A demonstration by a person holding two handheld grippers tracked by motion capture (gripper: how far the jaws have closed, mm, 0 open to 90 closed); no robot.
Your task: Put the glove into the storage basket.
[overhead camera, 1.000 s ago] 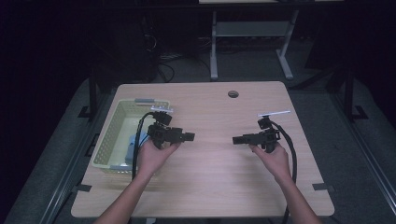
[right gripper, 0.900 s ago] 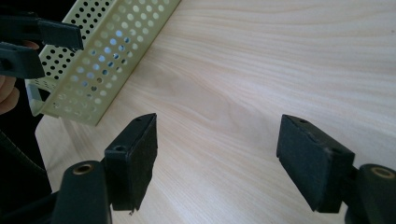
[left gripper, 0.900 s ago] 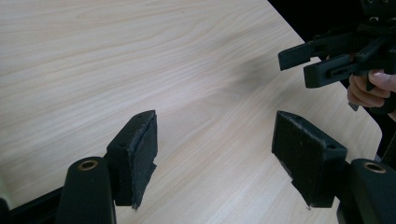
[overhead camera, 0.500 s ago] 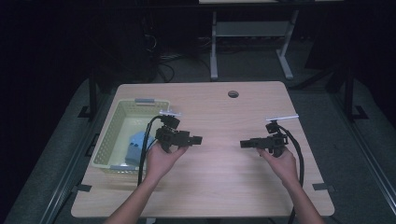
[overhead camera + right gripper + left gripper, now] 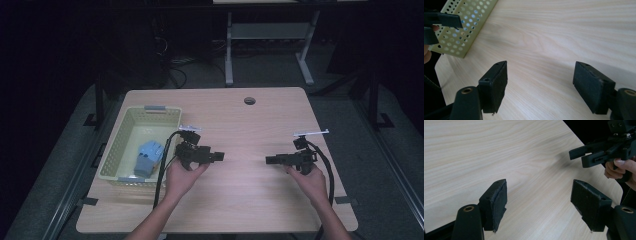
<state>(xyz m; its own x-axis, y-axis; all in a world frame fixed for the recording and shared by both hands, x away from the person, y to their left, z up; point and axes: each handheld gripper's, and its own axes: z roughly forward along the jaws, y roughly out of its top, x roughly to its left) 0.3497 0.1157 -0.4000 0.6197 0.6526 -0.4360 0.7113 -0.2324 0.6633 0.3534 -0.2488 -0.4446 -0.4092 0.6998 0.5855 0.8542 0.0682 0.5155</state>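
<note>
Both hands hold black grippers low over a light wooden table [image 5: 240, 120], pointing at each other. My left gripper [image 5: 218, 157] is open with nothing between its pads [image 5: 496, 203], just right of a pale yellow basket [image 5: 116, 145]. My right gripper [image 5: 270, 160] is also open and empty, near the table's right side. In the left gripper view the right gripper [image 5: 584, 155] shows at the upper right, held by fingers. A blue object [image 5: 148, 156] lies inside the basket.
The perforated basket wall [image 5: 466, 27] appears at the upper left of the right gripper view. A round cable hole [image 5: 249, 100] sits near the table's far edge. Dark floor and a desk frame [image 5: 270, 45] lie beyond the table.
Both hands have drawn back toward the table's near edge, the grippers moving slightly apart. The blue object in the basket has become more visible as the left hand moved off it.
</note>
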